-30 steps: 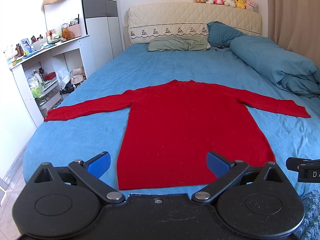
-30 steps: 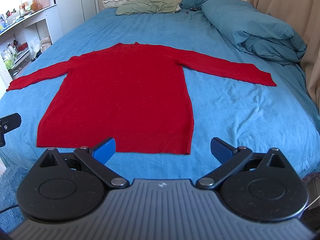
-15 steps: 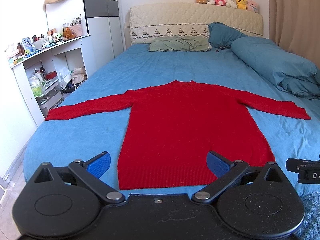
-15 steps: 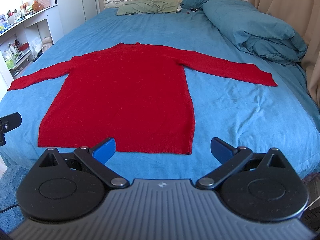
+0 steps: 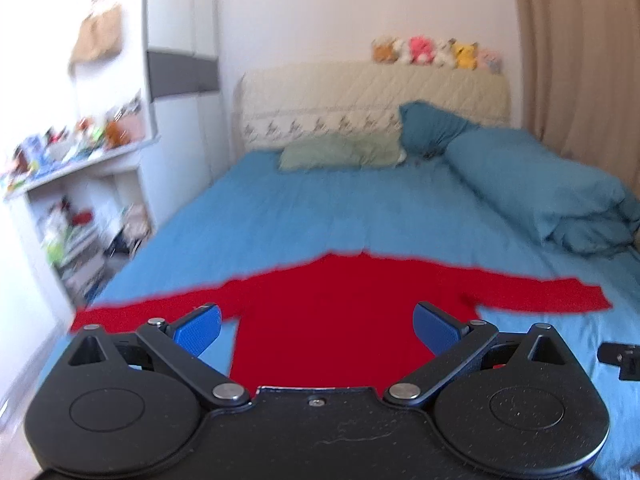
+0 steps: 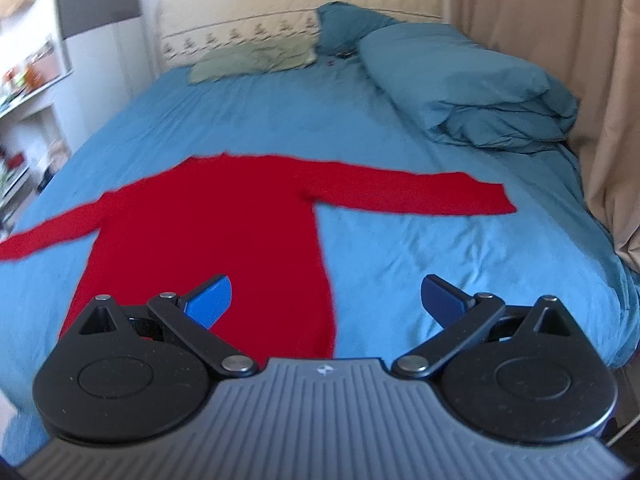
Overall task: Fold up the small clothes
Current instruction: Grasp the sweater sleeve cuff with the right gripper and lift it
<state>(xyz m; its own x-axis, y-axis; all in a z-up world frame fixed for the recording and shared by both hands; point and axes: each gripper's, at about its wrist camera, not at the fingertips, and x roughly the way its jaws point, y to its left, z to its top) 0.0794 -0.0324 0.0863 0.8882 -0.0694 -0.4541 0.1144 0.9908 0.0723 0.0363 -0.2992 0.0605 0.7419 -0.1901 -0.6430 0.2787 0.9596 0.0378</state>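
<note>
Right now we hold both grippers wide apart and empty above the foot of the bed, each with its blue pads spread and nothing between them. Our left gripper hangs over the lower body of the red sweater, and its left pad sits over the sweater's edge near the armpit. Our right gripper hangs over the sweater's right side edge, with one pad above the red knit and the other above bare blue sheet.

We see the sweater lying flat on the bed, body toward us, neck toward the headboard, both sleeves stretched straight out to the sides. Beyond the sweater, a green pillow lies against the headboard, and a rolled blue duvet sits on the bed to the sweater's right, beside the curtain. Both views are blurred, so we cannot make out the sweater's hem.
</note>
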